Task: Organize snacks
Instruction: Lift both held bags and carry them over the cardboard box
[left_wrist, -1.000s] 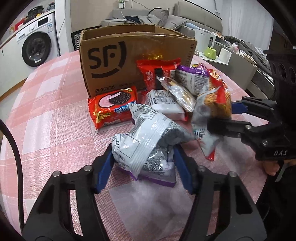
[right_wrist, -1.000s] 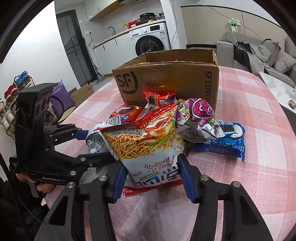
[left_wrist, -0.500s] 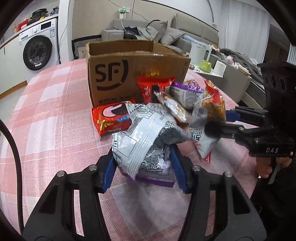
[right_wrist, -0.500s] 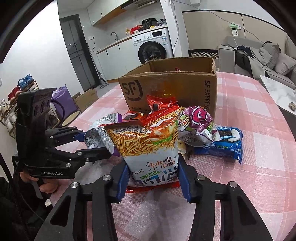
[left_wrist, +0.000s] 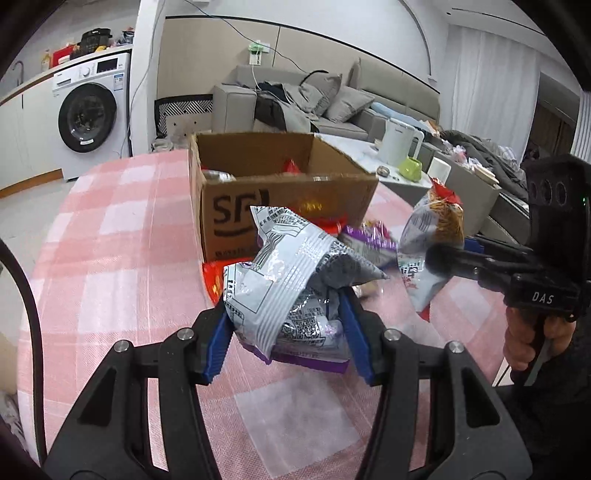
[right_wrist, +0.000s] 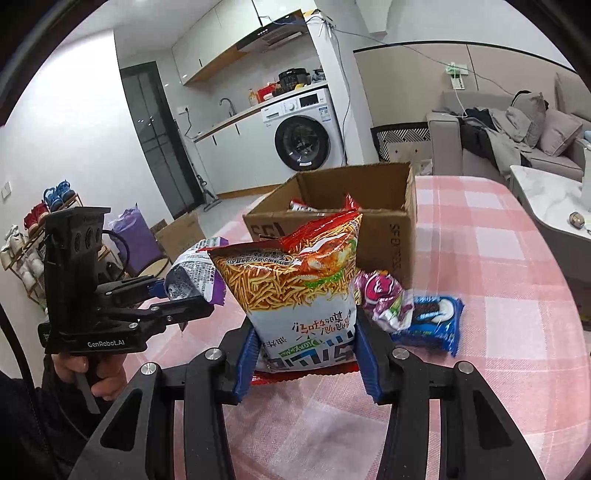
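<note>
**Both snack bags lifted clear of the table, box interior now in view**

The left gripper (left_wrist: 286, 334) is clenched on a crumpled silver bag (left_wrist: 291, 273) with a purple edge; its blue pads press both sides, much as a second ago, though the bag now hangs above the pink checked tablecloth (left_wrist: 110, 258) instead of resting on it. The right gripper (right_wrist: 303, 354) grasps a noodle-snack bag (right_wrist: 295, 280), upright between its pads; its jaws closed slightly within the last second, and the bag too has risen off the cloth. Both views sit higher than before: the open top of the cardboard box (right_wrist: 388, 240) now shows, with a few red and silver packets inside; earlier only its printed front wall showed. On the table in front of the box lie a purple packet (right_wrist: 384, 295) and a blue cookie pack (right_wrist: 432, 321), unmoved; a red pack (left_wrist: 212, 277) peeks from behind the silver bag. A hand (right_wrist: 92, 369) holds the left tool.
</note>
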